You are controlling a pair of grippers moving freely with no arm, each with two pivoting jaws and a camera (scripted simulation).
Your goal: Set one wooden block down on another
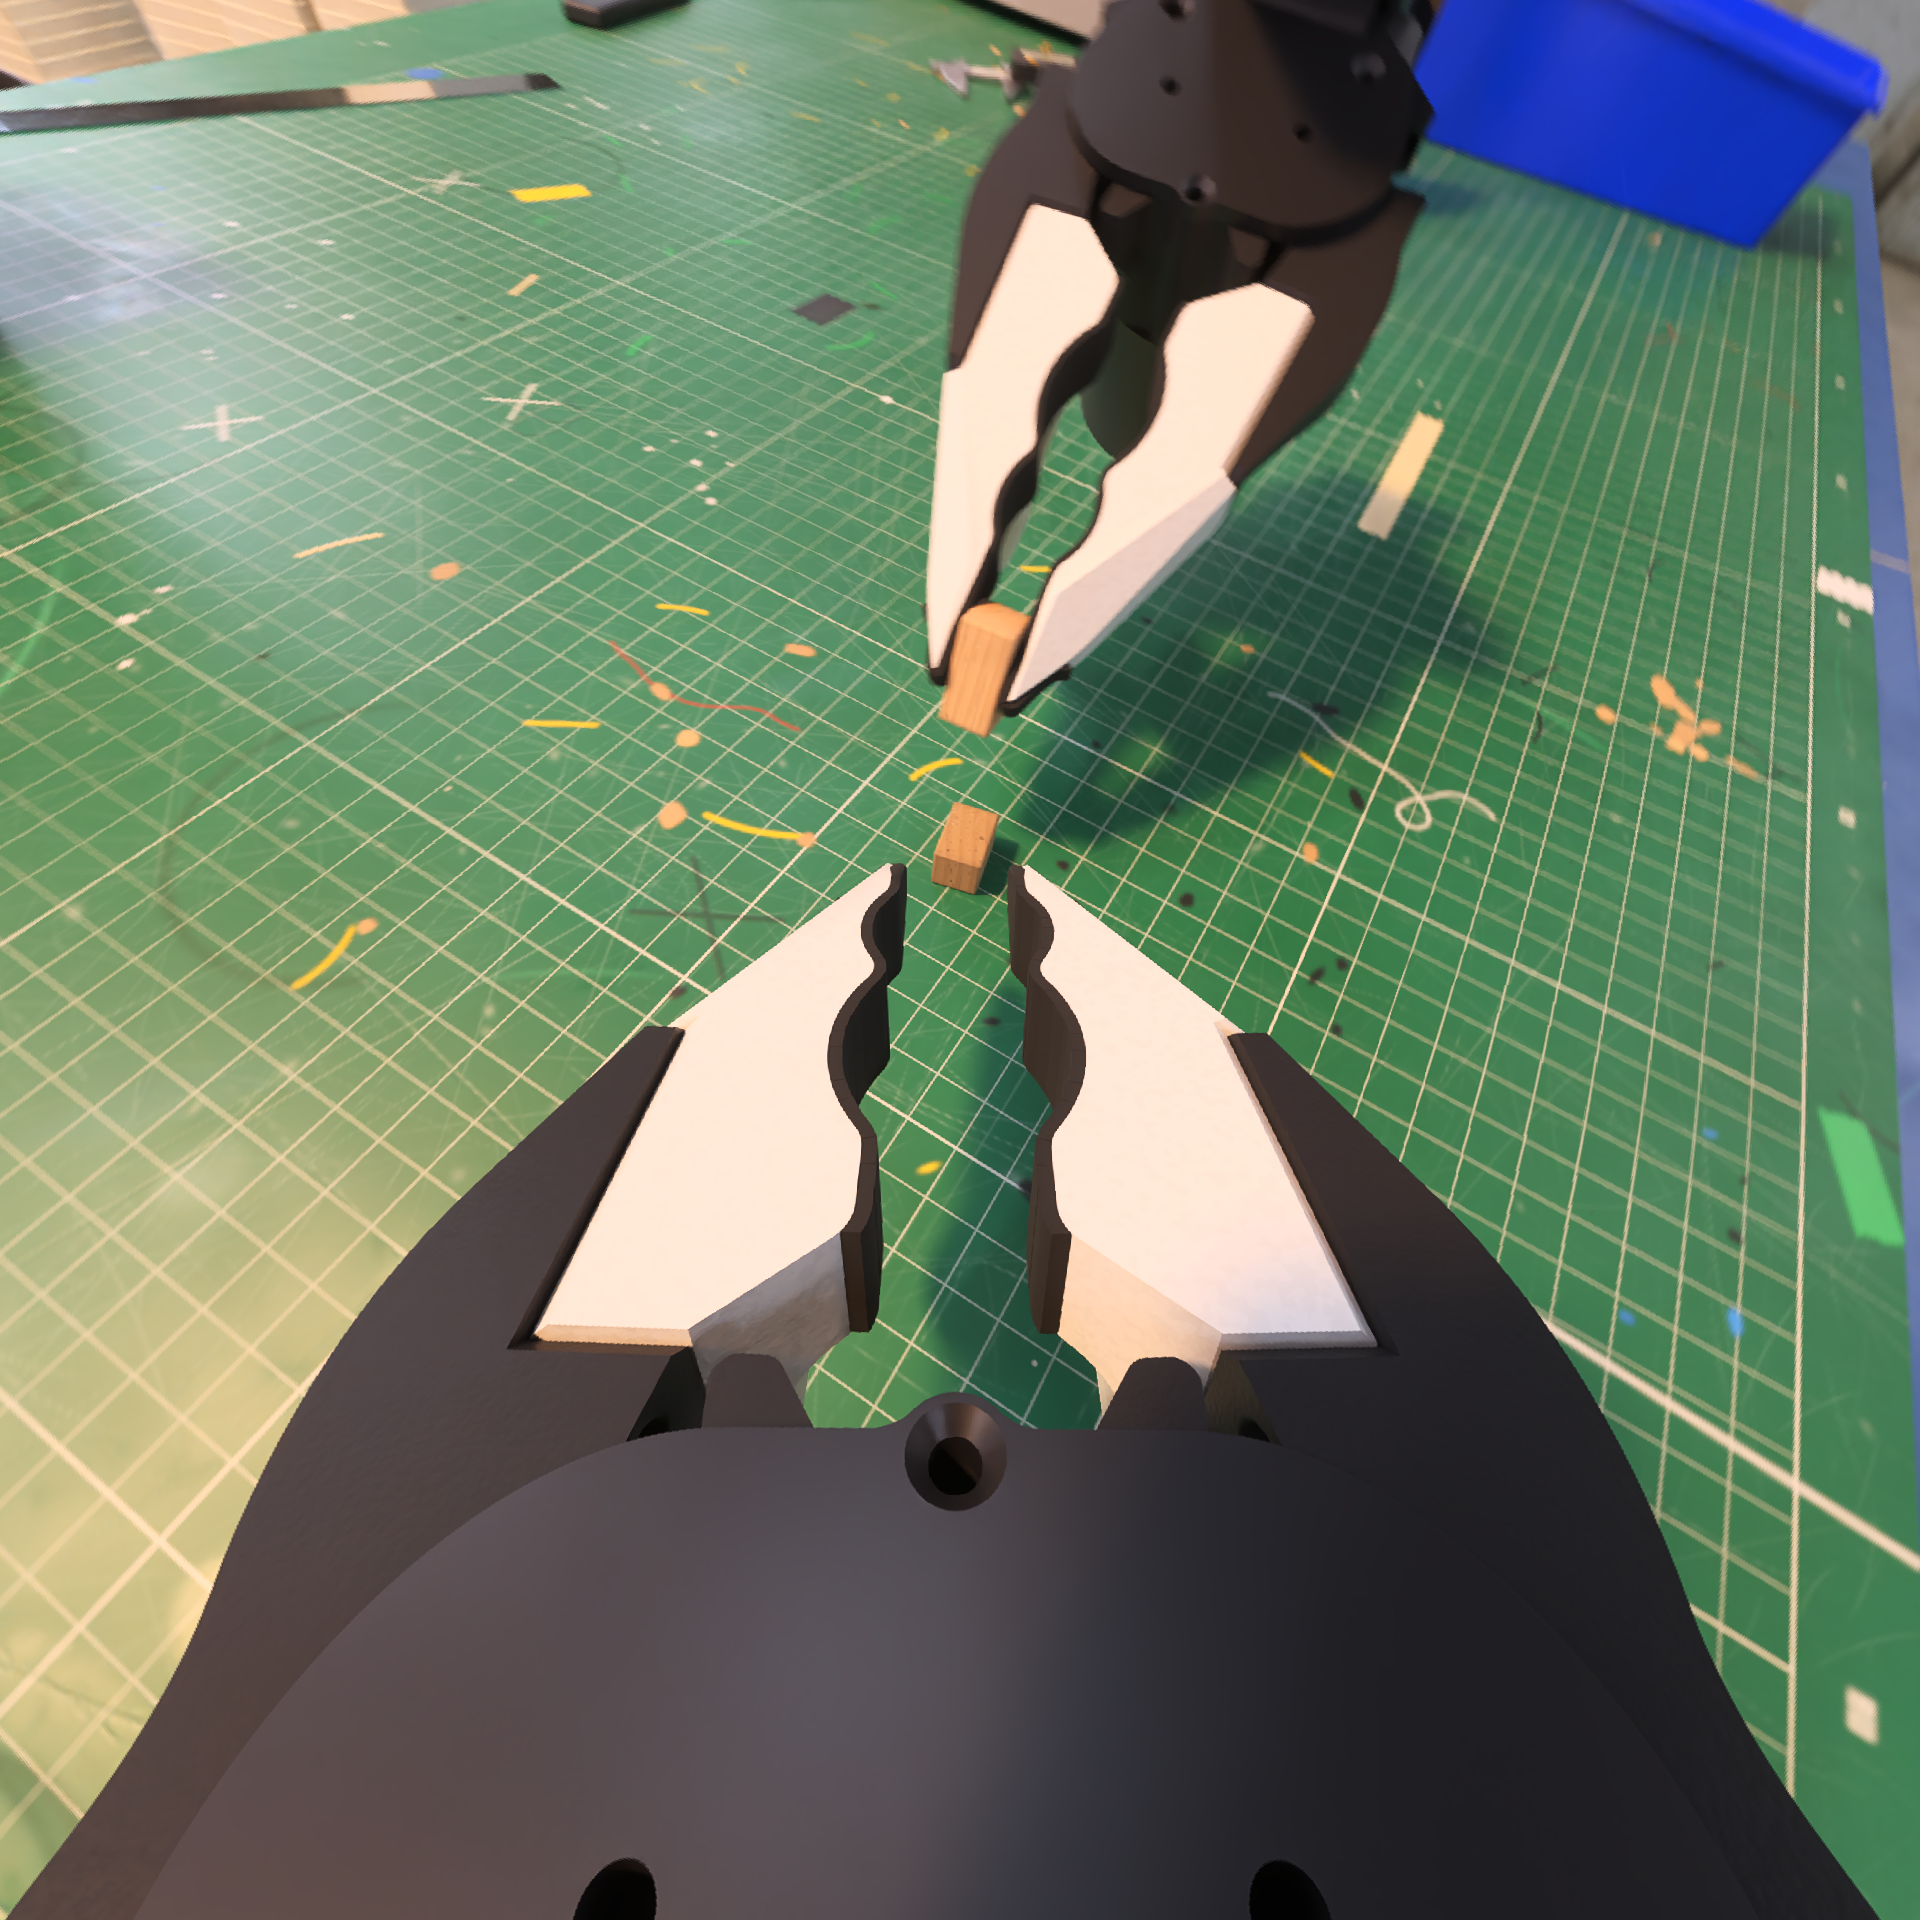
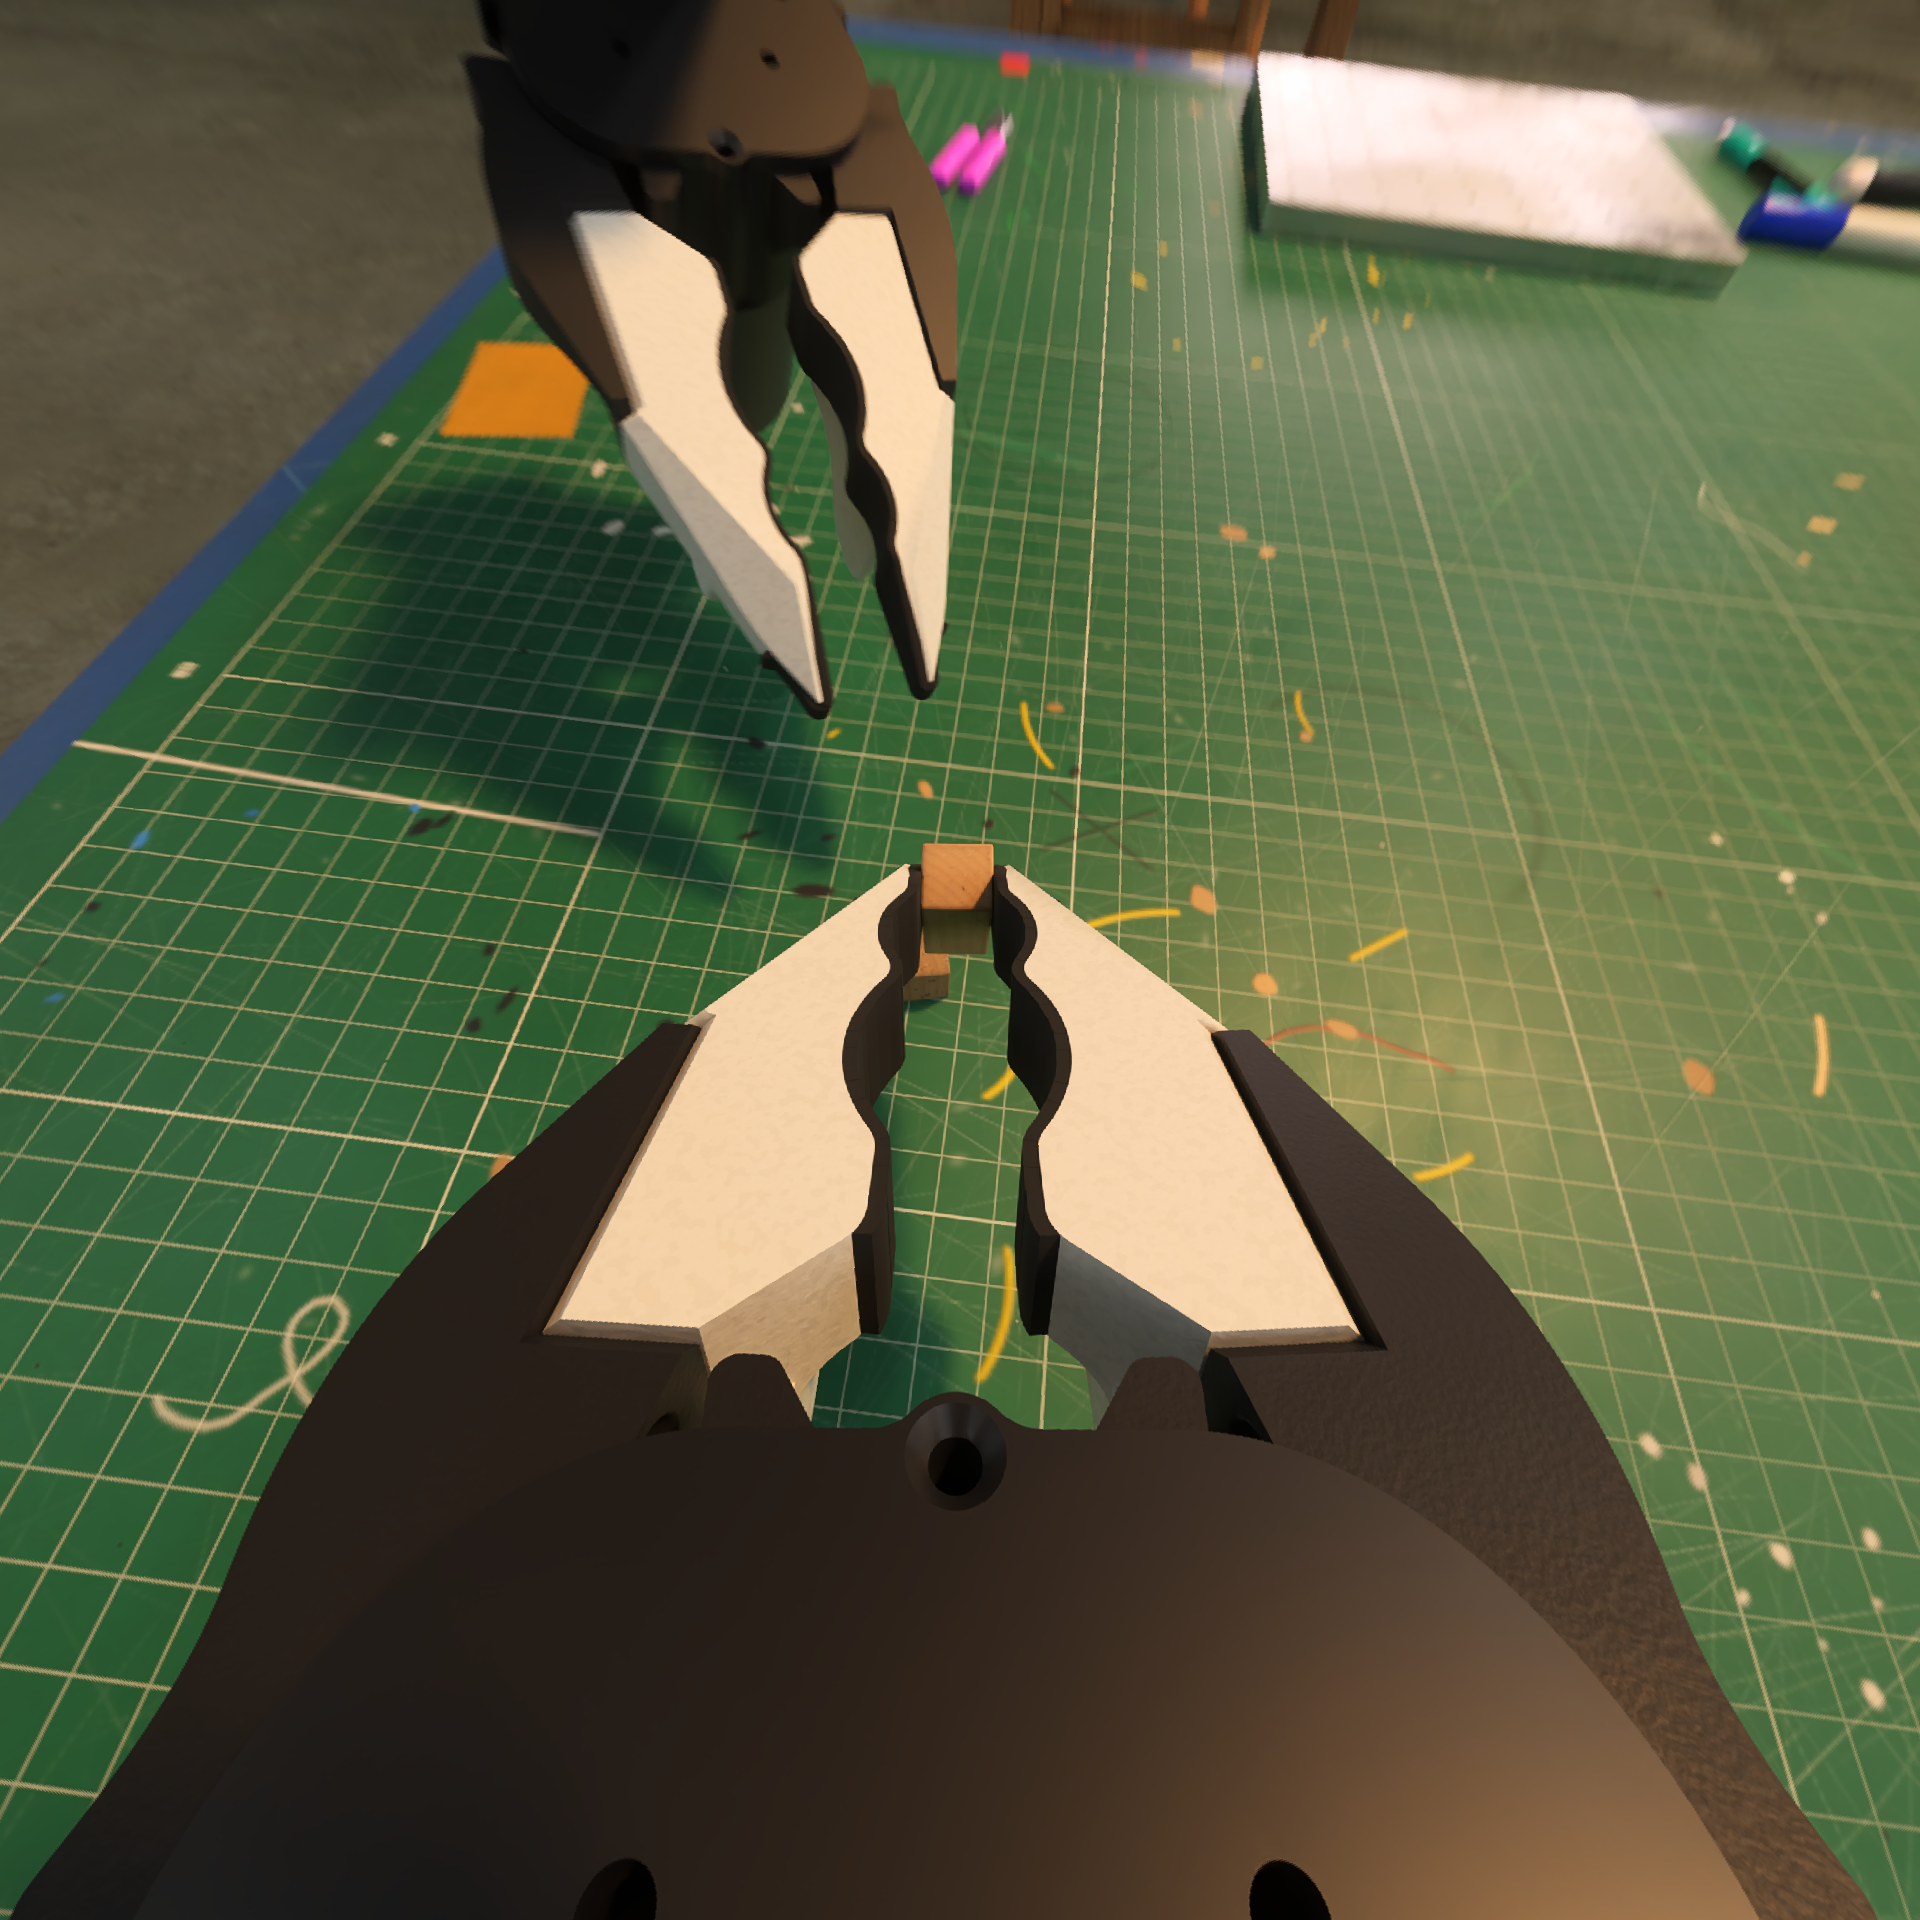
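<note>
The right tongs (image 2: 957,883) are pinching a wooden block (image 2: 957,875) at the very fingertips, carrying it clear of the counter (image 2: 1455,935) with most of the wood hanging below the grip. Holding it that far out is probably leaving the underside free, so it can meet another surface before the fingers do. The left tongs (image 1: 957,878) are hovering spread and empty, tips just short of the second block (image 1: 964,847), which is lying on the green cutting mat (image 1: 416,831) a little nearer than the carried one. From the left wrist view the held block (image 1: 983,670) is sitting above and beyond the lying one, well apart in height, so I judge the stacking is not yet done and the carrier is lining up for the descent. The empty tongs seem to be waiting alongside, perhaps ready to steady the base, though nothing shows them touching it. A blue bin (image 1: 1652,114) is standing at the far edge, out of the way.
</note>
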